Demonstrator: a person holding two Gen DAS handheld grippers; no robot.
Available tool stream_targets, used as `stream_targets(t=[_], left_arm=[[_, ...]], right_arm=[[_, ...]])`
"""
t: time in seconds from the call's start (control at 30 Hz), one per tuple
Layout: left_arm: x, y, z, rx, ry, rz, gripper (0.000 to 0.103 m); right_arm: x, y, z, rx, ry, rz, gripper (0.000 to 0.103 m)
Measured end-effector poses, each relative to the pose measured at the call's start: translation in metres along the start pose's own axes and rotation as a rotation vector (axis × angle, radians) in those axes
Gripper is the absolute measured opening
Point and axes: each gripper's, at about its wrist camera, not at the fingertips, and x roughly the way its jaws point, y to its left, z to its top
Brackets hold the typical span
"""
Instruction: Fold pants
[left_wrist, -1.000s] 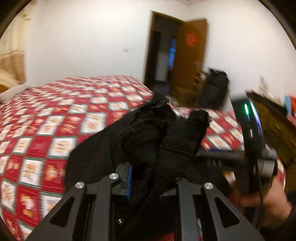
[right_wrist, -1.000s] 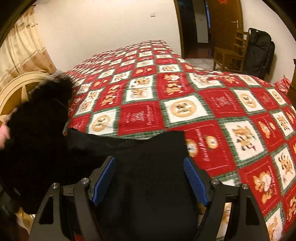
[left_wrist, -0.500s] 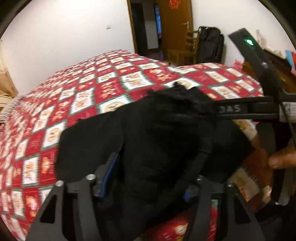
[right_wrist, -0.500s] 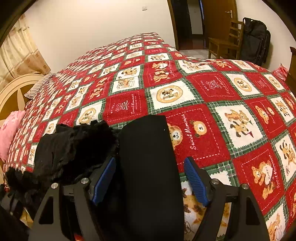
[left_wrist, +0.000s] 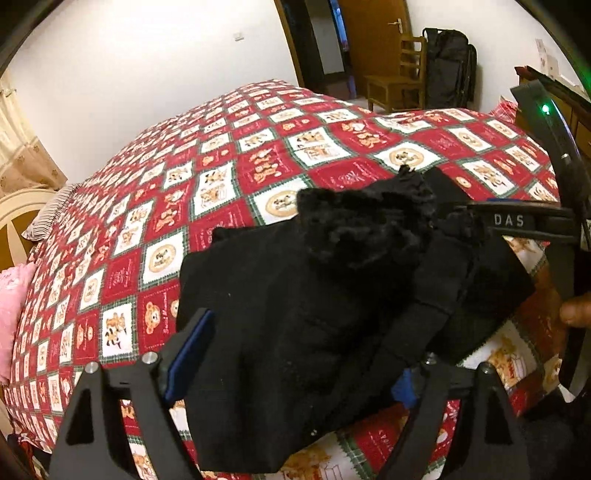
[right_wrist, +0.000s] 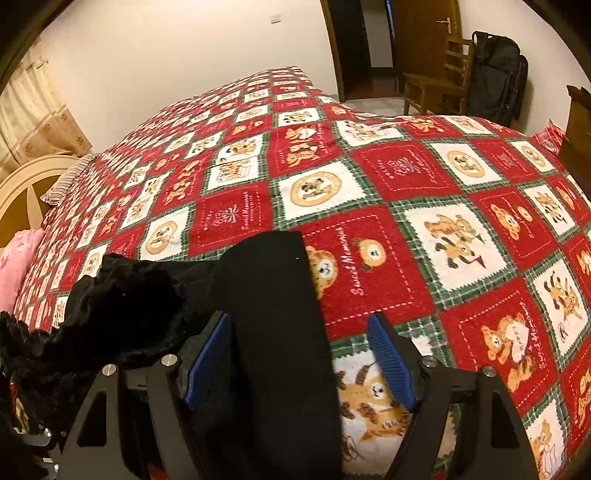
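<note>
The black pants (left_wrist: 314, 302) lie in a folded heap on the red patchwork bedspread (left_wrist: 229, 177), with a fuzzy bunched end (left_wrist: 365, 225) on top. My left gripper (left_wrist: 295, 369) is low over the near part, its jaws opening. Cloth lies between them and drapes over the right finger, while the left blue pad (left_wrist: 188, 354) stands clear. In the right wrist view a flat strip of pants (right_wrist: 273, 332) runs between the jaws of my open right gripper (right_wrist: 299, 362), beside its left pad, with the fuzzy bunch (right_wrist: 122, 302) to the left. The right gripper's finger (left_wrist: 517, 221) reaches in over the heap.
A pink pillow (right_wrist: 18, 258) and a cream headboard (right_wrist: 22, 184) are at the left of the bed. Beyond the bed stand a wooden chair (right_wrist: 436, 85), a black bag (right_wrist: 495, 74) and an open door. Dark wooden furniture (right_wrist: 576, 122) borders the right side.
The left jaws, shut on the raised bunch of pants, have spread apart. The bunch has come down onto the heap on the bed. The right gripper stayed open and hardly moved.
</note>
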Motion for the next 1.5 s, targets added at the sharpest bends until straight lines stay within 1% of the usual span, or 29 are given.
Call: stream_targets(t=[0.1,0.23,0.4,0.5,0.67,0.87,0.9,0.93,1.0,1.03,1.07,1.1,1.13,1.2,1.27,1.3,1.33,1.4,1.43,1.47,1.5], left_arm=[[0.000,-0.006,-0.002,0.018,-0.005,0.004,0.086],[0.001,-0.016,-0.002,0.045,-0.006,-0.013,0.086],[-0.004,-0.026,0.003,0.050,-0.010,-0.061,0.086],[-0.004,-0.031,0.005,0.066,-0.013,-0.042,0.086],[-0.006,-0.035,0.006,0.062,-0.010,-0.056,0.086],[-0.015,-0.042,0.007,0.088,-0.041,-0.089,0.086],[-0.018,-0.041,0.007,0.081,-0.047,-0.118,0.086],[-0.020,-0.038,0.008,0.070,-0.048,-0.168,0.087],[-0.029,-0.026,0.008,0.032,-0.053,-0.302,0.088],[-0.033,-0.019,0.008,0.019,-0.063,-0.348,0.090],[-0.038,-0.009,0.007,0.002,-0.080,-0.377,0.093],[-0.042,0.004,0.006,-0.026,-0.102,-0.383,0.096],[-0.046,0.019,0.006,-0.058,-0.122,-0.378,0.097],[-0.047,0.047,0.004,-0.136,-0.151,-0.341,0.099],[-0.040,0.072,0.004,-0.229,-0.155,-0.262,0.101],[-0.030,0.084,0.003,-0.275,-0.139,-0.189,0.101],[-0.020,0.090,0.002,-0.296,-0.113,-0.125,0.101],[0.006,0.097,-0.001,-0.305,-0.041,0.006,0.101],[0.017,0.098,-0.003,-0.307,-0.012,0.043,0.100],[0.025,0.098,-0.005,-0.311,0.011,0.061,0.100],[0.031,0.098,-0.008,-0.318,0.025,0.063,0.100]], right_arm=[[0.000,0.000,-0.001,0.000,0.000,0.002,0.077],[-0.001,0.000,-0.001,0.000,0.000,0.002,0.077],[-0.004,-0.003,-0.001,0.011,-0.005,-0.003,0.077],[-0.009,-0.006,-0.001,0.014,-0.015,-0.006,0.077],[-0.013,-0.014,0.000,0.028,-0.020,-0.017,0.077],[-0.018,-0.020,0.001,0.049,-0.028,-0.010,0.077],[-0.021,-0.021,0.001,0.056,-0.036,-0.001,0.077],[-0.023,-0.022,0.001,0.061,-0.044,0.007,0.077],[-0.031,-0.026,0.001,0.072,-0.068,0.026,0.077],[-0.035,-0.027,0.002,0.076,-0.081,0.045,0.077],[-0.039,-0.029,0.002,0.079,-0.093,0.065,0.077],[-0.042,-0.030,0.002,0.078,-0.104,0.079,0.077],[-0.045,-0.030,0.002,0.077,-0.113,0.093,0.077],[-0.051,-0.029,0.001,0.084,-0.126,0.156,0.077],[-0.052,-0.023,0.000,0.083,-0.127,0.222,0.077],[-0.051,-0.016,-0.001,0.071,-0.126,0.256,0.077],[-0.048,-0.005,-0.002,0.041,-0.115,0.287,0.077],[-0.039,0.015,-0.006,-0.011,-0.082,0.320,0.077],[-0.032,0.024,-0.008,-0.028,-0.060,0.334,0.077],[-0.028,0.029,-0.011,-0.039,-0.043,0.337,0.077],[-0.017,0.038,-0.014,-0.053,-0.014,0.324,0.077]])
